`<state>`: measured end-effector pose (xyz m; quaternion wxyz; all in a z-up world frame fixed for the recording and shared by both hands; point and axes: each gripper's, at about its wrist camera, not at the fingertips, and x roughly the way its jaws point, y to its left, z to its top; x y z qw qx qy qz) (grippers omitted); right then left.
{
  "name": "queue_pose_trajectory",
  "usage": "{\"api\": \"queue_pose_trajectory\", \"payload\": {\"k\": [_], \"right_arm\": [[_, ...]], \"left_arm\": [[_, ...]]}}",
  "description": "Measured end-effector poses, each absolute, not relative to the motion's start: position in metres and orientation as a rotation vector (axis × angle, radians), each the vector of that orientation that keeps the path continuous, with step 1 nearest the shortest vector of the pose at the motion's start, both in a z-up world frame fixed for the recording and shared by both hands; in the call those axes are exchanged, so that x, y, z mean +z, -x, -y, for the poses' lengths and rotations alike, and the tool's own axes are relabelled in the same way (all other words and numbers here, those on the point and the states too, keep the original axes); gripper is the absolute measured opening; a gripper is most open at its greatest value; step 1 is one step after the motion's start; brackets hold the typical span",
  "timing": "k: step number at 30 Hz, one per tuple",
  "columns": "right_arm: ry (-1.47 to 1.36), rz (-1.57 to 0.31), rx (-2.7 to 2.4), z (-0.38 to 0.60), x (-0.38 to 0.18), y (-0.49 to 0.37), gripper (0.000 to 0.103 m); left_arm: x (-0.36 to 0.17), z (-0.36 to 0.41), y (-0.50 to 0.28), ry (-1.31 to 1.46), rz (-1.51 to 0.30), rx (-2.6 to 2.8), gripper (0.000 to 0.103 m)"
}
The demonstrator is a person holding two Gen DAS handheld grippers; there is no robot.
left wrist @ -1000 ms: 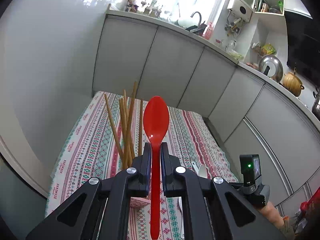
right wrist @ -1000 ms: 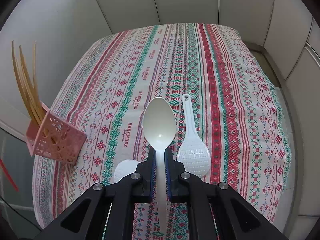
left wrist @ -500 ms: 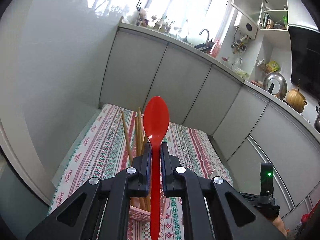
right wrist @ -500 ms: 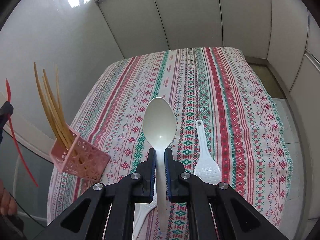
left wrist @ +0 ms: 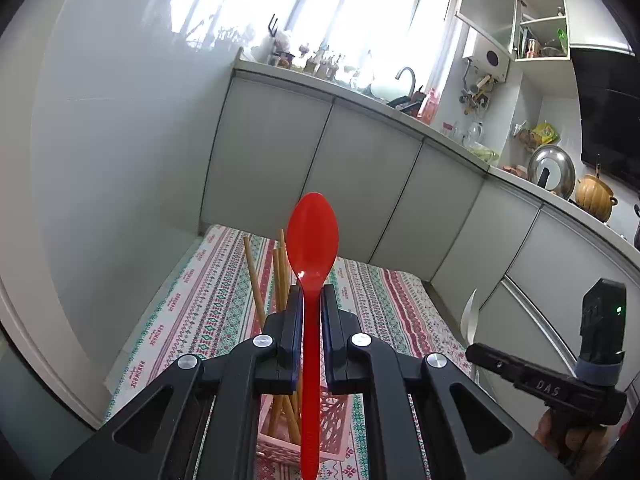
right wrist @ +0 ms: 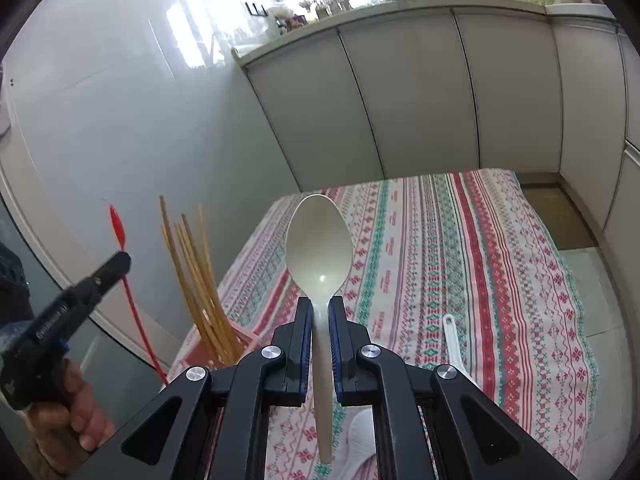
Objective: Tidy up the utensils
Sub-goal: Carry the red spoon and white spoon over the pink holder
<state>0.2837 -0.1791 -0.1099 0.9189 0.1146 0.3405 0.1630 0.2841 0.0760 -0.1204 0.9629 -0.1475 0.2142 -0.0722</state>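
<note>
1. The left gripper (left wrist: 312,300) is clenched on the red spoon (left wrist: 313,236), held directly above the pink basket (left wrist: 334,420) of chopsticks (left wrist: 256,280).
2. The right gripper (right wrist: 320,312) is clenched on the white spoon (right wrist: 319,248), to the right of the basket.
3. Only the right view shows the white rice paddle (right wrist: 454,340) lying on the tablecloth (right wrist: 500,260), farther right of the basket.
4. Only the left view shows the basket's lattice wall.

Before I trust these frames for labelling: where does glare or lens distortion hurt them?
Left wrist view: the window is blown out white, glare streaks the wall, and the cabinet fronts bow from the fisheye; the red spoon stays sharp. Right wrist view: the same window glare washes the top, corners go black, the tablecloth stripes curve; the white spoon shows one small highlight.
</note>
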Motion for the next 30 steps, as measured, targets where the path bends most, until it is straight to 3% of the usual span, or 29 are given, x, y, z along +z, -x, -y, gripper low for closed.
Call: {"api": "queue_pose_trajectory", "payload": {"k": [21,30], "right_arm": [[-0.282,-0.393,0.407,0.158,-0.039,-0.254,0.009],[-0.311,-0.381,0.423,0.149,-0.047,-0.257,0.009]], "left_arm": [[-0.140,-0.062,-0.291,0.187,-0.333,-0.147,0.009],[-0.156,-0.064,-0.292,0.170,-0.298,-0.129,0.009]]}}
